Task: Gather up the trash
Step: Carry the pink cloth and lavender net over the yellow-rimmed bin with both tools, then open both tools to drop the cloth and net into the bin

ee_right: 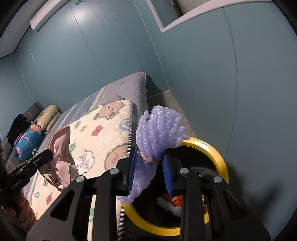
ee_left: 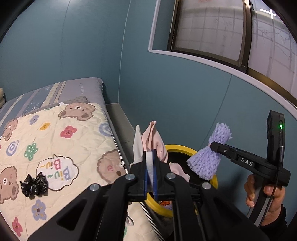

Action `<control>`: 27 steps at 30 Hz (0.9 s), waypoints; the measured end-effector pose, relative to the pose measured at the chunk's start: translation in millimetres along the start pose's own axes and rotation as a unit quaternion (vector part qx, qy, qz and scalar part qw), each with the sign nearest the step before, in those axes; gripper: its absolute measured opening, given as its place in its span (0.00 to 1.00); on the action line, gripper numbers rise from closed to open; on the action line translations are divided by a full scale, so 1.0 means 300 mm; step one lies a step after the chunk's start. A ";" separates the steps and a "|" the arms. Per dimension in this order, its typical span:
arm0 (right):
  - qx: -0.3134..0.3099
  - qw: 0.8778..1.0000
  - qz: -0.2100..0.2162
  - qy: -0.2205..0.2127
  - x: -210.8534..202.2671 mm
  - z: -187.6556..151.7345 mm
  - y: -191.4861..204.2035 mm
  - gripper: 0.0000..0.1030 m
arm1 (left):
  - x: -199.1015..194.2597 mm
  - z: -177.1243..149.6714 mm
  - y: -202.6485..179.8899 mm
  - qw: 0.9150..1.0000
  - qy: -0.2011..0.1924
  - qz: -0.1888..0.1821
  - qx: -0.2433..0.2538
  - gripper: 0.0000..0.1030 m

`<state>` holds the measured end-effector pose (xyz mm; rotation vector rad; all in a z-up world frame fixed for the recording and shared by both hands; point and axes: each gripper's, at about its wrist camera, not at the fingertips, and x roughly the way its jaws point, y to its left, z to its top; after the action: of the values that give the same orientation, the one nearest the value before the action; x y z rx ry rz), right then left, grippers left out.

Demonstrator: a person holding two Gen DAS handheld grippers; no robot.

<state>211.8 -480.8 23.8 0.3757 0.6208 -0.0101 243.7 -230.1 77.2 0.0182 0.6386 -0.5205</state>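
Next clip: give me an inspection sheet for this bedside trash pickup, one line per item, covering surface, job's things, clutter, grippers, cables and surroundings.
Surface: bed with bear-print quilt.
Job's things: yellow-rimmed bin beside the bed, wrappers already inside; purple foam net; pink and white wrapper; crumpled black wrapper lying on the quilt.
Clutter: pillows and dark clothing at the bed's far end.
Grippers: left hand-held gripper shut on the pink and white wrapper; right hand-held gripper shut on the foam net; both over the bin.
Cables: thin black lead along the right handle.
Surroundings: blue-green wall, window, air conditioner.
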 end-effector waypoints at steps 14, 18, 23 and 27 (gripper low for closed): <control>0.009 0.999 -0.042 0.026 0.110 -0.064 -0.126 0.26 | 0.188 -0.045 -0.082 0.999 0.034 -0.023 -0.001 0.04; 0.011 0.998 -0.053 0.044 0.147 -0.086 -0.151 0.26 | 0.242 -0.062 -0.078 0.998 0.048 -0.027 -0.009 0.04; 0.013 0.997 -0.063 0.053 0.176 -0.100 -0.171 0.26 | 0.307 -0.090 -0.076 0.997 0.066 -0.030 -0.016 0.04; 0.010 0.996 -0.073 0.053 0.184 -0.107 -0.178 0.27 | 0.338 -0.102 -0.073 0.996 0.076 -0.033 -0.022 0.04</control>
<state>232.3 -513.8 -50.0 0.3523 0.7523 -0.1365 284.8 -290.4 -2.5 -0.0051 0.8012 -0.5730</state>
